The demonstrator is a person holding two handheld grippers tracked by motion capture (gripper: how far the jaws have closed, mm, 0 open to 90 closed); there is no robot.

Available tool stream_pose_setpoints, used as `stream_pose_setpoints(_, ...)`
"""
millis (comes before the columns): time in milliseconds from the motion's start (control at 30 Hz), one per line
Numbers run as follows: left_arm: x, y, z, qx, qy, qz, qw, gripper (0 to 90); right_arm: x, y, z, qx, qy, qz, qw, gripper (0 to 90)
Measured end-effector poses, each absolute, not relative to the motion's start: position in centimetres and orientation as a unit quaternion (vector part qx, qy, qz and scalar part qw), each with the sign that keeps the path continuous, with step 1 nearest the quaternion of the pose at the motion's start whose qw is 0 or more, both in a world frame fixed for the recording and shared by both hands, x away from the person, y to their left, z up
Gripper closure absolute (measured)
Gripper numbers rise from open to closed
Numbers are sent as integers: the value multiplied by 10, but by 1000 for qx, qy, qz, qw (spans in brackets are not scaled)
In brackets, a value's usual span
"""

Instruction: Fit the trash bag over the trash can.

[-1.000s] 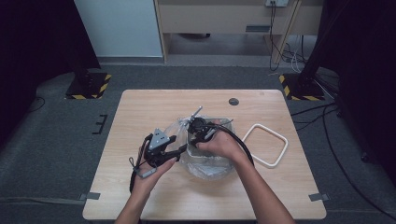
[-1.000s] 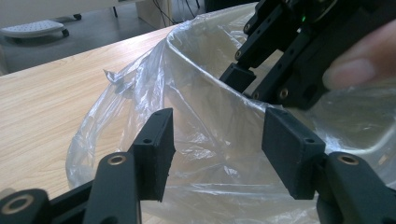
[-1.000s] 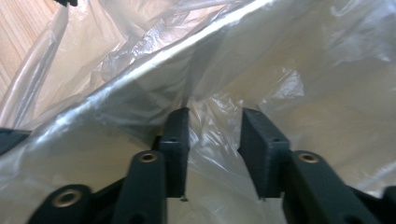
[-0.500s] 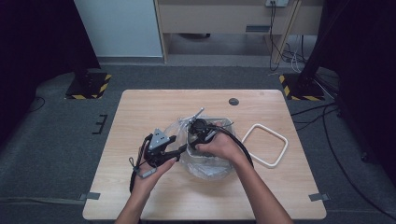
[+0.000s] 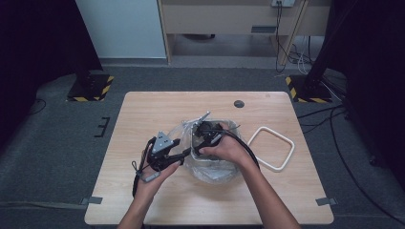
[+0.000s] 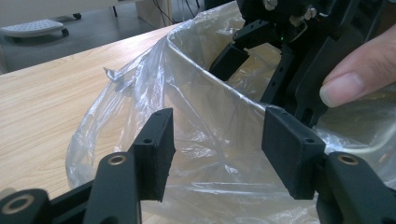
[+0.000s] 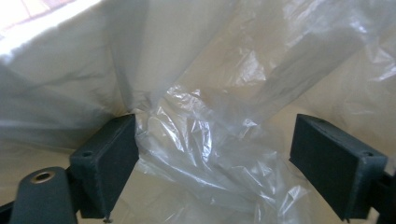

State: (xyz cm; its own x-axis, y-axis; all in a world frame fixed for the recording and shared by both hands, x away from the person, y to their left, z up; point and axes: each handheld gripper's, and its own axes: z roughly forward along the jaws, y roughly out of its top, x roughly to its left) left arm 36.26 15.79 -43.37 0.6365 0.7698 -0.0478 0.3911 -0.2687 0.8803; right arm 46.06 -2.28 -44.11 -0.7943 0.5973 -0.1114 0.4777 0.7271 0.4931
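Note:
A small white bin [image 5: 195, 153] lined with a clear plastic bag [image 5: 212, 171] stands mid-table. My left gripper [image 5: 187, 152] is at its left side. In the left gripper view its jaws [image 6: 217, 140] stand apart astride the rim [image 6: 219, 91] and the bag film [image 6: 126, 93], pads not pressing. My right gripper [image 5: 206, 136] points down into the bin and also looms ahead as the right gripper [image 6: 280, 46]. In the right gripper view its jaws [image 7: 215, 154] have just been opening and stand wide, with loose crumpled bag film [image 7: 210, 140] between them, untouched.
A white square frame [image 5: 270, 148] lies flat to the right of the bin. A small dark round disc [image 5: 239, 103] sits near the table's far edge. Bare wooden tabletop [image 5: 143, 114] stretches to the left and toward the front.

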Motion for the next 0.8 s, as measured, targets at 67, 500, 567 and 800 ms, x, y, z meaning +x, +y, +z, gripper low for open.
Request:
stream_pose_setpoints(67,363,158,-434,771,376,200,473,436,460,-23,-442,295,919,226,131,139)
stream_pose_setpoints(500,362,158,-434,772,375,199,472,431,455,-33,-419,286,911,256,150,203)
stream_pose_setpoints(567,362,158,-434,773,374,200,472,430,453,-36,-412,285,910,260,154,230)
stream_pose_setpoints(800,360,157,-433,774,373,201,471,422,447,-50,-391,287,897,296,161,275)
